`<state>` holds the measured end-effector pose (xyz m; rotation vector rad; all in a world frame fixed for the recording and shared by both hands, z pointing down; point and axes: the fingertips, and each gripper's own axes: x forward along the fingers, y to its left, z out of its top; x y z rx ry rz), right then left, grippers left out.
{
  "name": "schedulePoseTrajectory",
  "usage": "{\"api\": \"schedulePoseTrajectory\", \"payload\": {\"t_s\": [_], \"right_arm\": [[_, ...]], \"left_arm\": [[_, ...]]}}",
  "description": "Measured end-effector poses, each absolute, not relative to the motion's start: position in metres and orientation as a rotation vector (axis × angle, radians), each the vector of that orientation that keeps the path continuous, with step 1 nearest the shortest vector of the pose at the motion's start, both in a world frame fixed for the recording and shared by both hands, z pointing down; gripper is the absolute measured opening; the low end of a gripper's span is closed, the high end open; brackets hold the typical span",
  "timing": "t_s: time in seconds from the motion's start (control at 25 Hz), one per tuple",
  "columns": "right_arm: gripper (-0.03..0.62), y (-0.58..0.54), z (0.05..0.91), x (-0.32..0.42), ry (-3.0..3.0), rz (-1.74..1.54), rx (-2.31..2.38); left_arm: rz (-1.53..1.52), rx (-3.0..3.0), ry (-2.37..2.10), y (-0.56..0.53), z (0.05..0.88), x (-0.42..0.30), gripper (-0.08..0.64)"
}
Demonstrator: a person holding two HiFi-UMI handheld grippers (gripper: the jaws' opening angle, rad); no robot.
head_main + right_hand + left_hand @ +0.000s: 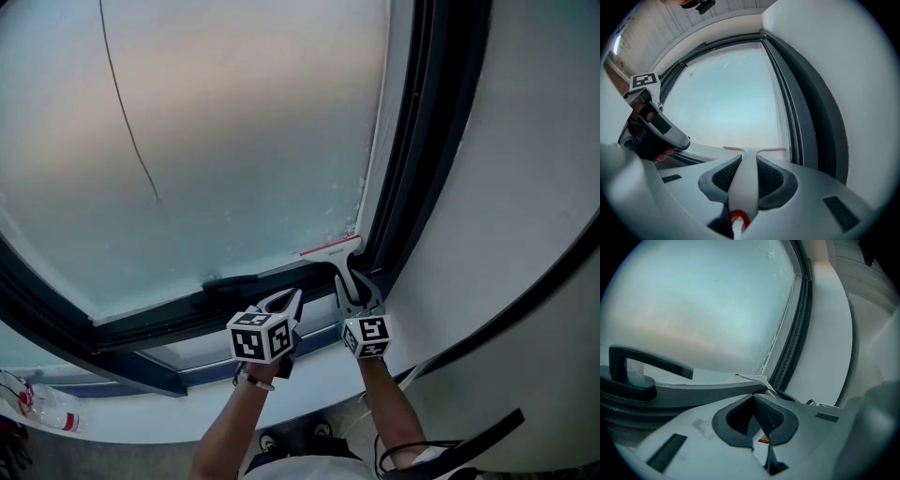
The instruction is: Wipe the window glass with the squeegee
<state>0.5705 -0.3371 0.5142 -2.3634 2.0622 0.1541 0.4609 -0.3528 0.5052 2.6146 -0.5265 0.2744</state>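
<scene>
The window glass [216,122] fills most of the head view. A white squeegee [333,249] lies with its blade against the pane's lower right corner, next to the dark frame [412,141]. My right gripper [352,287] is shut on the squeegee's handle; in the right gripper view the white handle [744,185] runs between the pads up to the blade [752,150]. My left gripper [292,300] hovers just left of it, jaws shut with tips touching and nothing gripped. In the left gripper view, beyond that gripper [753,397], the squeegee blade [750,378] shows against the glass [703,310].
A black window handle [628,367] sits on the lower frame, left of the squeegee. A white wall [525,187] borders the window on the right. A thin dark line [127,112] runs down the glass. A plastic bottle [47,409] lies on the sill at bottom left.
</scene>
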Motion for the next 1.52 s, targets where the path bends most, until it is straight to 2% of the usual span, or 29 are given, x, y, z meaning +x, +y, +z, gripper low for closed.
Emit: {"api": "schedulePoseTrajectory", "payload": {"t_s": [0.44, 0.6, 0.96, 1.28, 1.52], "right_arm": [[0.084, -0.314, 0.482, 0.547, 2.099, 0.141, -2.419], [0.084, -0.289, 0.467, 0.520, 2.059, 0.084, -2.426], [0.084, -0.224, 0.440, 0.412, 1.851, 0.061, -2.533], [0.084, -0.137, 0.466, 0.280, 1.711, -0.175, -2.613], [0.084, -0.098, 0.486, 0.248, 1.685, -0.258, -2.615]], "left_arm": [[0.253, 2.627, -0.597, -0.344, 0.512, 0.433, 0.000], [0.237, 2.674, -0.603, -0.338, 0.508, 0.400, 0.000], [0.186, 2.709, -0.488, -0.322, 0.508, 0.268, 0.000], [0.231, 2.724, -0.380, -0.277, 0.523, 0.171, 0.000], [0.245, 2.692, -0.409, -0.236, 0.534, 0.139, 0.000]]}}
